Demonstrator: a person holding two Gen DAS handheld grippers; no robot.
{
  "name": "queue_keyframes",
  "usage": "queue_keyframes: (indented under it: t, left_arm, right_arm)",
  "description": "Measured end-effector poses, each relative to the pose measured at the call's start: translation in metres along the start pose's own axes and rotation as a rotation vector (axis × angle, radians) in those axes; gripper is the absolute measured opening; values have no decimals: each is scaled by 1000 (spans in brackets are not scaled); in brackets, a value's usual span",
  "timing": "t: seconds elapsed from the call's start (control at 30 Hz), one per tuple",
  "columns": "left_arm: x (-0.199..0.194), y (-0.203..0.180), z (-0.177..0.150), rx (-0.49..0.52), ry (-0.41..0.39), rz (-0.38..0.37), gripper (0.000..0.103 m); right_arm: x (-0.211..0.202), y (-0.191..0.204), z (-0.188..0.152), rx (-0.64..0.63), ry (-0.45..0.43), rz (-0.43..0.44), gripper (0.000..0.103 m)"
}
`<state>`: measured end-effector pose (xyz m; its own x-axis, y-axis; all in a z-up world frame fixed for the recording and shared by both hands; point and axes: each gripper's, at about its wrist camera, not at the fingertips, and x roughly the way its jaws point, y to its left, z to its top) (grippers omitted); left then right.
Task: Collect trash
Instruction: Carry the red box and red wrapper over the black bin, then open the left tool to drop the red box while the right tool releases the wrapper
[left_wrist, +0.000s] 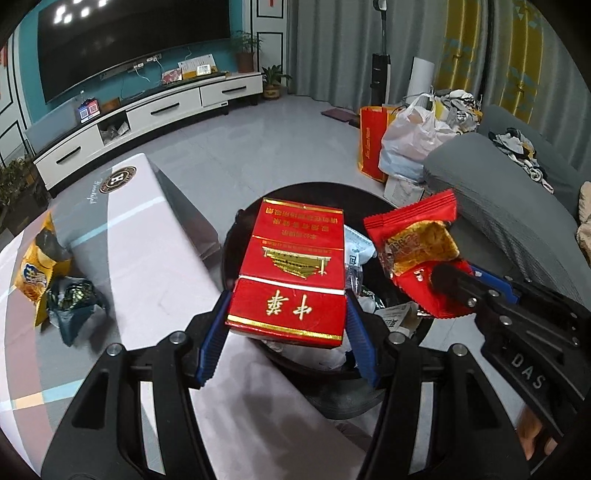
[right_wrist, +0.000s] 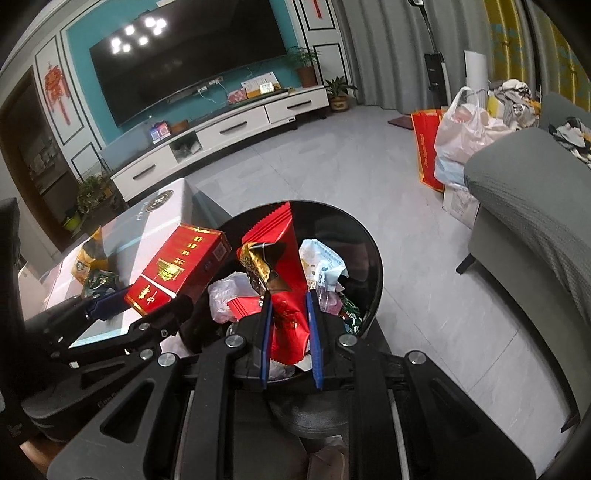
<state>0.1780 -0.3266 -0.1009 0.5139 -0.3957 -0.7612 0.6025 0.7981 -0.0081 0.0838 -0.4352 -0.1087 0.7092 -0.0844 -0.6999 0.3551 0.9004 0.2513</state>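
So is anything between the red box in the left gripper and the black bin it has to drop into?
Nothing visible. The red box hangs over the black bin, whose open top holds only loose trash.

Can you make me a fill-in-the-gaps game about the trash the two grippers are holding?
1. The left gripper holds a red ____ with gold writing.
2. The right gripper holds a crinkly red snack ____.
3. Both grippers are over a round black ____ that already has trash in it.
4. A yellow snack bag lies on the ____ beside the bin.

Missing words: box; wrapper; bin; table
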Motion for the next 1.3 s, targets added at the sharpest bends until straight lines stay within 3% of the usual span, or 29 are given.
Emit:
queue_keyframes:
  t: [0.7, 0.83, 1.07, 1.13, 1.3]
  left_arm:
    - [25, -5, 6, 13, 46, 30, 61]
    - [23, -5, 7, 10, 35, 22, 69]
    - [3, 4, 6, -27, -14, -22, 84]
    - [-10, 9, -1, -35, -35, -35, 90]
    - [-32, 27, -27, -71, -37, -46, 93]
  right_arm:
    - [27, -11, 6, 50, 59, 6, 20]
    - [28, -13, 6, 61, 64, -3, 31]
    - [21, -22, 6, 99, 43, -10, 33]
    - [18, -23, 6, 101, 40, -17, 34]
    - [9, -16, 3, 84, 14, -28, 43]
